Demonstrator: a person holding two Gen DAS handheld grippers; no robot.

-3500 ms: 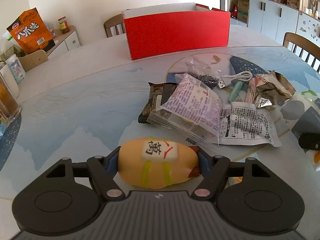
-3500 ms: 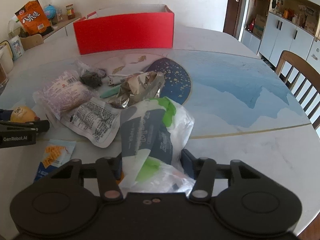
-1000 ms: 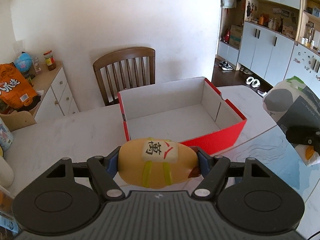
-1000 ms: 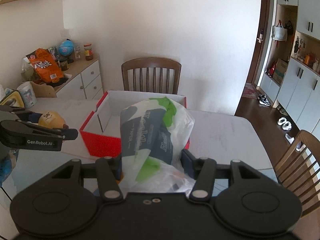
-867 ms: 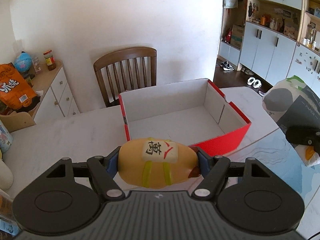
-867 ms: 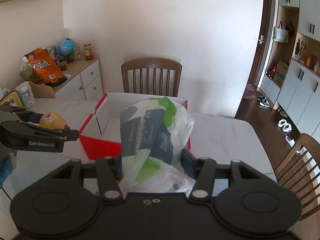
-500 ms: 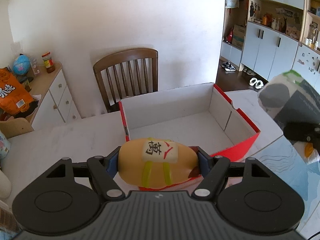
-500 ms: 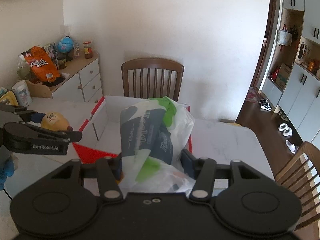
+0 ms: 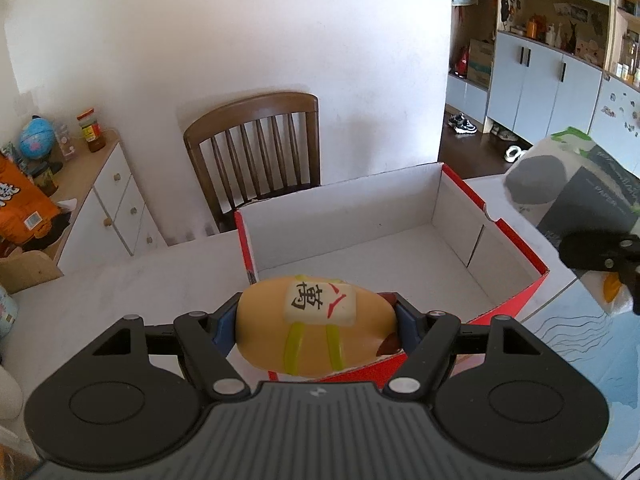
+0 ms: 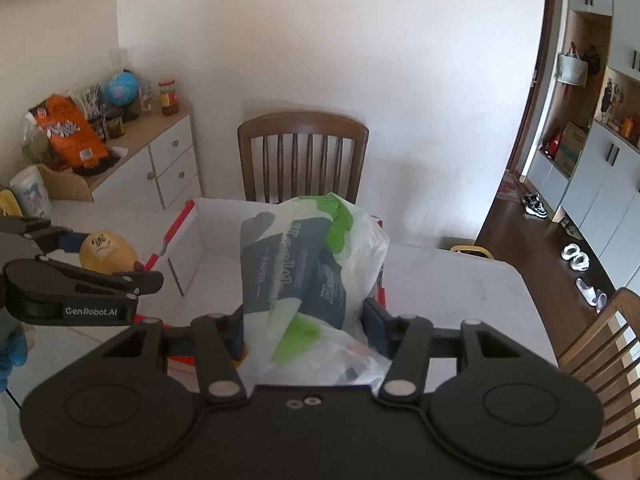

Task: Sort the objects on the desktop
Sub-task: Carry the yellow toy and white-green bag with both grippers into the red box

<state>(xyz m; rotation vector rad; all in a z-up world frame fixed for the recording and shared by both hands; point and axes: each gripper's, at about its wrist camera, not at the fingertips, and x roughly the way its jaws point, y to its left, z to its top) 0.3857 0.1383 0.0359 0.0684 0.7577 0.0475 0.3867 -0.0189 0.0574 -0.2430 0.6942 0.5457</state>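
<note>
Both grippers have carried their loads from the cluttered near side of the table up to the red box (image 9: 400,248), which now fills the view where scattered wrappers lay before. Item, left of box: cabinet (image 9: 112,208) bearing an orange bag (image 9: 24,208), globe and jar; not part of the step. Item, at the box's near left corner: left gripper (image 9: 316,332), fingers clamped on a yellow toy (image 9: 312,328), held just over the near wall. Item, box: open, white inside, apparently empty; chair (image 9: 260,148) behind it. Item, over the box's right half: right gripper (image 10: 304,332), fingers pinching a tissue pack (image 10: 308,264) in soft plastic. Handling note, as judgement: bring each load fully past the near wall and low over the floor before letting go; keep toy left and pack right so the grippers do not meet.
</note>
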